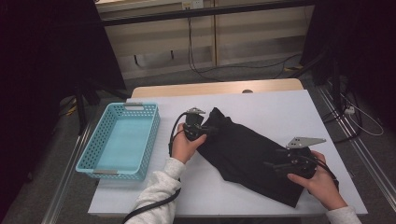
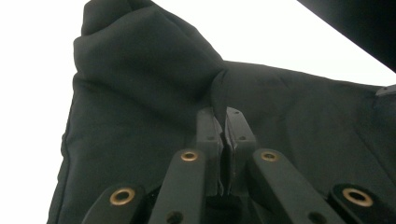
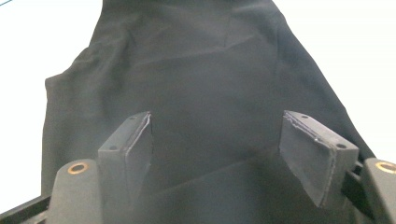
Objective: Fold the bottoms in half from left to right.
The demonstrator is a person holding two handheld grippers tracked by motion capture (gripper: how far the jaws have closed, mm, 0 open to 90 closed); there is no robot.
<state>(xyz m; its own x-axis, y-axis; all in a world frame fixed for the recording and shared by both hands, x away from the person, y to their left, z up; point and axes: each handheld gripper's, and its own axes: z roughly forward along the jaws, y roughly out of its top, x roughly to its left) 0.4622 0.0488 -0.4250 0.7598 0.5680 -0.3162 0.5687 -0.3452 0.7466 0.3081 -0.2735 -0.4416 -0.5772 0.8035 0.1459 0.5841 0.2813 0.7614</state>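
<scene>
**Left tongs pinch the cloth, right tongs stand open over it**

Your left tongs (image 2: 224,128) are closed almost fully, and a thin fold of the black cloth (image 2: 140,107) is caught between the jaws. In the left gripper view the fabric bunches and rises just past the jaw tips, with a rounded lump of it further up. From the high view, these tongs (image 1: 208,130) sit at the cloth's (image 1: 243,149) upper left end, the end nearest the basket.

Your right tongs (image 3: 217,149) stand wide open. The cloth (image 3: 201,79) lies flat under and between the jaws, but neither pad presses on it, so they hold nothing. In the high view they (image 1: 273,164) hover over the cloth's lower right part, pointing left along it, with your hand at the cloth's near right edge.

The cloth stretches slantwise across the middle of the white desk (image 1: 280,107), from the left tongs down to the right ones. Its lower right corner lies near the desk's front edge.

A light blue basket (image 1: 100,161) rests on the desk's left edge, just beside your left hand (image 1: 184,147) and apart from the cloth.
</scene>
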